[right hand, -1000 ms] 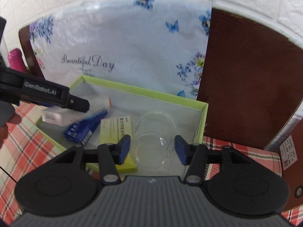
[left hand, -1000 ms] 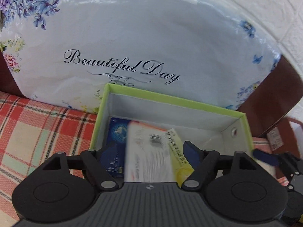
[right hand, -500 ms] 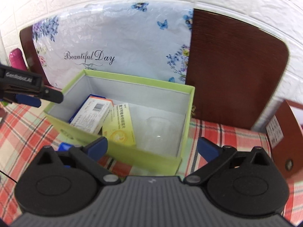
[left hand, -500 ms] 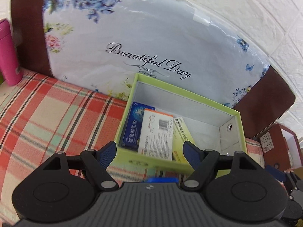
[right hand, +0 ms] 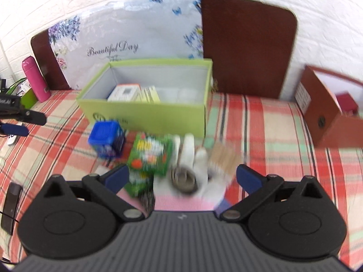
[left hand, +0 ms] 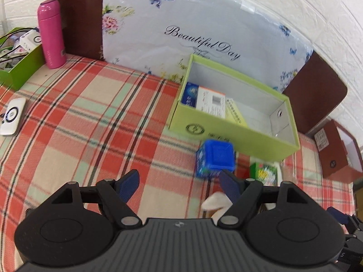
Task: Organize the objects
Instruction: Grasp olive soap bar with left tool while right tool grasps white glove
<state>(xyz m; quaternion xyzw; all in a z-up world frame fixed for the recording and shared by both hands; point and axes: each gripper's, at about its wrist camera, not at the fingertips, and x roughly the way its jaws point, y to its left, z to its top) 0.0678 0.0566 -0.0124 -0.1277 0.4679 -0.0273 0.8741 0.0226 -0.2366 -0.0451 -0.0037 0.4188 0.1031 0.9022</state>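
A light green open box [left hand: 229,131] [right hand: 145,115] stands on the plaid cloth and holds flat medicine packs [left hand: 211,103] [right hand: 133,93] and a clear plastic piece [right hand: 186,94]. In front of it lie a blue cube box [left hand: 215,157] [right hand: 106,139], a green packet [left hand: 264,173] [right hand: 150,156], a white glove [right hand: 192,170] with a metal lid [right hand: 183,178] and a tan item [right hand: 223,158]. My left gripper [left hand: 179,182] is open and empty above the cloth. My right gripper [right hand: 182,178] is open and empty above the glove.
A pink bottle [left hand: 51,34] [right hand: 36,81] and a second green box [left hand: 21,65] stand at the far left. A white device [left hand: 12,116] lies on the cloth. A brown box [left hand: 333,149] [right hand: 324,117] stands at the right. A floral cushion [left hand: 181,27] leans against the wall.
Both grippers have pulled back and up from the green box. The packs stay in the box. The loose items in front of the box have come into view.
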